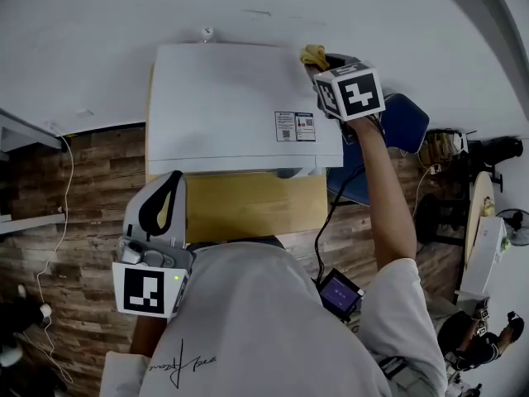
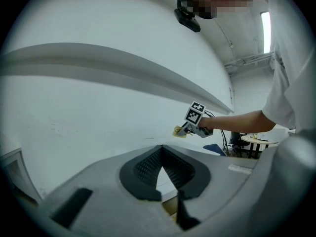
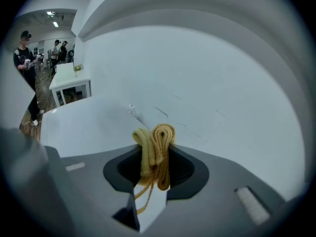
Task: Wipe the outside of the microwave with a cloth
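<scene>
Print on microwave label (image 1: 295, 126) too small; cloth (image 1: 311, 54) mostly behind right hand-held gripper (image 1: 324, 64).

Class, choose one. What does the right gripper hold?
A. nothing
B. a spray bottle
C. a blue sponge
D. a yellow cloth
D: the right gripper view shows the right gripper shut on a folded yellow cloth, at the top of the white microwave.

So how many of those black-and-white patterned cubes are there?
2. One cube rides on the left claw, low by the person's chest; the other cube is on the right claw, which grips a yellow cloth at the far right corner of the microwave. None looks hidden.
</scene>
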A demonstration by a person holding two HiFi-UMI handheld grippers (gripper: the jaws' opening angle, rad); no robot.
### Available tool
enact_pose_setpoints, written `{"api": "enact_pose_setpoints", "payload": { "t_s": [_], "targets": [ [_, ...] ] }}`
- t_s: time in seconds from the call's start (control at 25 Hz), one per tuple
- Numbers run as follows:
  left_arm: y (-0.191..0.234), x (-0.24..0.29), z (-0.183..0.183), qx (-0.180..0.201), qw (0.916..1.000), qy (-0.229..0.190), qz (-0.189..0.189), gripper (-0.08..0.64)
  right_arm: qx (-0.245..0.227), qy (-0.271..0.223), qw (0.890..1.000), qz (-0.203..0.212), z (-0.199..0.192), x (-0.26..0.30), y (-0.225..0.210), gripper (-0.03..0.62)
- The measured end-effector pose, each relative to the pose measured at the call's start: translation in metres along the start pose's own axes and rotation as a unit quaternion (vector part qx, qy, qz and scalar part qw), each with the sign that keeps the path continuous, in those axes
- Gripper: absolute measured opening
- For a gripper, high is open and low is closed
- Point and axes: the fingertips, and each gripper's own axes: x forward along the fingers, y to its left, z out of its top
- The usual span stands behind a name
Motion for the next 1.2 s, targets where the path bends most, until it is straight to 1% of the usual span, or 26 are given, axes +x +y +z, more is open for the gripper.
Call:
{"api": "enact_pose_setpoints", "payload": {
  "t_s": [0.12, 0.32, 0.56, 0.76, 0.96, 1.2],
  "targets": [
    [-0.011, 0.008, -0.003, -0.002, 1.0000, 0.002, -0.007, -0.005, 0.005, 0.024, 1.000, -0.012, -0.030, 0.000, -0.019, 0.120],
    [-0.021, 0.018, -0.003, -0.002, 0.9999, 0.006, -0.012, -0.005, 0.004, 0.049, 0.998, -0.033, -0.060, 0.001, -0.045, 0.120],
    [-0.021, 0.022, -0.007, -0.008, 0.9999, 0.008, -0.005, -0.005, -0.023, 0.089, 0.994, -0.057, -0.087, 0.013, -0.055, 0.120],
    [-0.018, 0.020, -0.007, -0.011, 0.9999, 0.006, -0.003, -0.005, -0.020, 0.096, 0.992, -0.074, -0.091, 0.019, -0.052, 0.118],
    [-0.011, 0.015, -0.010, -0.013, 0.9999, 0.006, -0.001, -0.005, -0.023, 0.104, 0.991, -0.078, -0.085, 0.019, -0.045, 0.120],
    [-0.001, 0.011, -0.014, -0.026, 0.9996, 0.014, 0.002, -0.005, -0.029, 0.104, 0.991, -0.080, -0.076, 0.024, -0.033, 0.120]
  ]
}}
